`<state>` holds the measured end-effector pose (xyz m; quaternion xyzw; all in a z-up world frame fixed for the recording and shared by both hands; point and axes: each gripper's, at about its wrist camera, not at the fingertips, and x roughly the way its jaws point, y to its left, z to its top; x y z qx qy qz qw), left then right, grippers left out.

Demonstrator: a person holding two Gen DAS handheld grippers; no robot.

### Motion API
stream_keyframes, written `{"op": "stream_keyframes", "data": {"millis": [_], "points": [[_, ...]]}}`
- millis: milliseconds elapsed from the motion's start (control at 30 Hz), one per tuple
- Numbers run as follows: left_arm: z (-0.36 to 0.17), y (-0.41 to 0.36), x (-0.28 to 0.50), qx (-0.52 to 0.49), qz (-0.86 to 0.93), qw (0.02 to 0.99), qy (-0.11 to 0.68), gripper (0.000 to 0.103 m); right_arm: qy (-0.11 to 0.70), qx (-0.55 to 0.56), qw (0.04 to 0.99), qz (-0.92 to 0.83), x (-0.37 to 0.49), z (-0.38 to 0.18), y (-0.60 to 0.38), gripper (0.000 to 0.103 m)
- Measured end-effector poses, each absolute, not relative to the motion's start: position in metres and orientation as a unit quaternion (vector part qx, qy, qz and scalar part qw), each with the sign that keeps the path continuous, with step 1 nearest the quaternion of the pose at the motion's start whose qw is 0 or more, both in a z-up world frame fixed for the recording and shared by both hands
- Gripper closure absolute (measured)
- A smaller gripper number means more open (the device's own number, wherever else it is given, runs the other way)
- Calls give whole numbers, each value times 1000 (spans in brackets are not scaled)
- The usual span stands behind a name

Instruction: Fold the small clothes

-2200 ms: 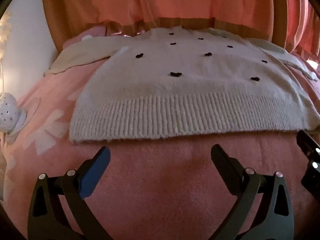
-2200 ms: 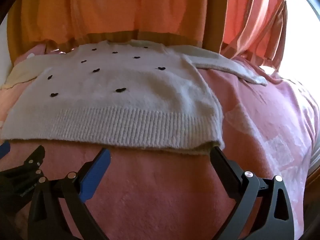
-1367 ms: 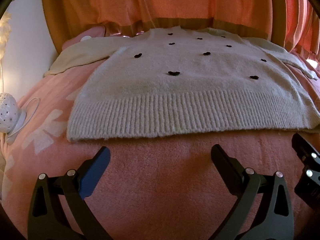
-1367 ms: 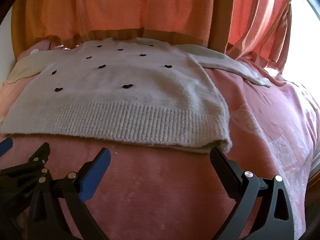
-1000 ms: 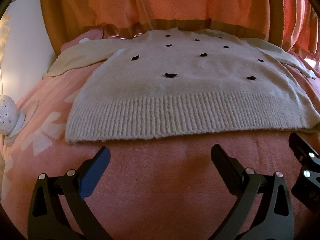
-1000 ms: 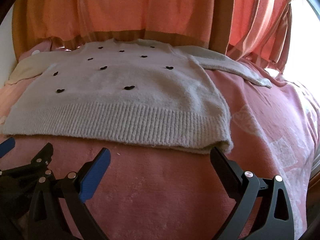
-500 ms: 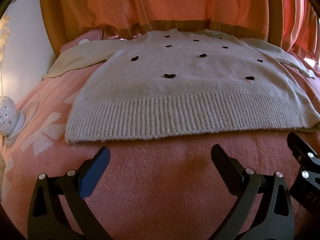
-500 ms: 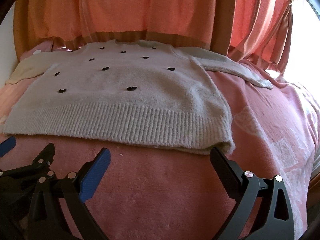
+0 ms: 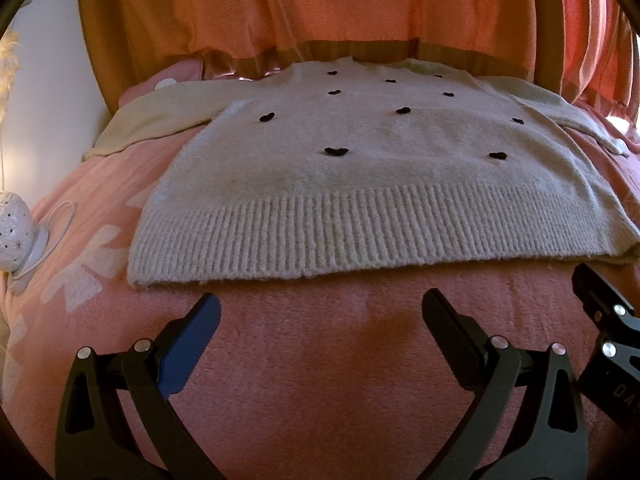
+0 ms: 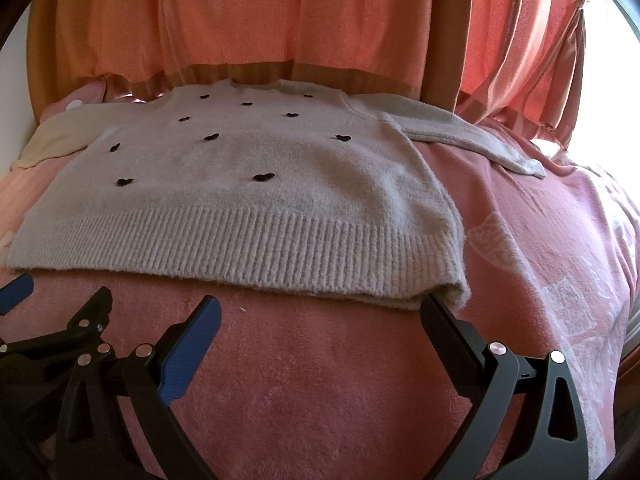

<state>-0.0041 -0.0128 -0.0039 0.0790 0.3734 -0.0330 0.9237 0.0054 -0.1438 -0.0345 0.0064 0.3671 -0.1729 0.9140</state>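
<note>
A small cream knit sweater with black heart dots lies flat on a pink blanket, ribbed hem toward me and both sleeves spread outward. My left gripper is open and empty, just short of the hem's middle-left. My right gripper is open too, with its right fingertip at the hem's right corner. Each view shows the other gripper at its edge: the right gripper and the left gripper.
Orange curtains hang behind the bed. A white dotted lamp with a cord sits at the left edge. Bright window light comes from the right, where the blanket slopes down.
Both grippers have crept slightly toward the sweater hem and risen a little. The sweater has not moved, and both grippers stay open.
</note>
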Motion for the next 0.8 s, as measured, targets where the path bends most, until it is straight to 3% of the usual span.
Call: {"op": "stream_keyframes", "data": {"millis": [800], "points": [[-6, -16, -4, 76, -38, 924, 373, 5, 368, 6, 914, -171, 6, -35, -142, 5]]}}
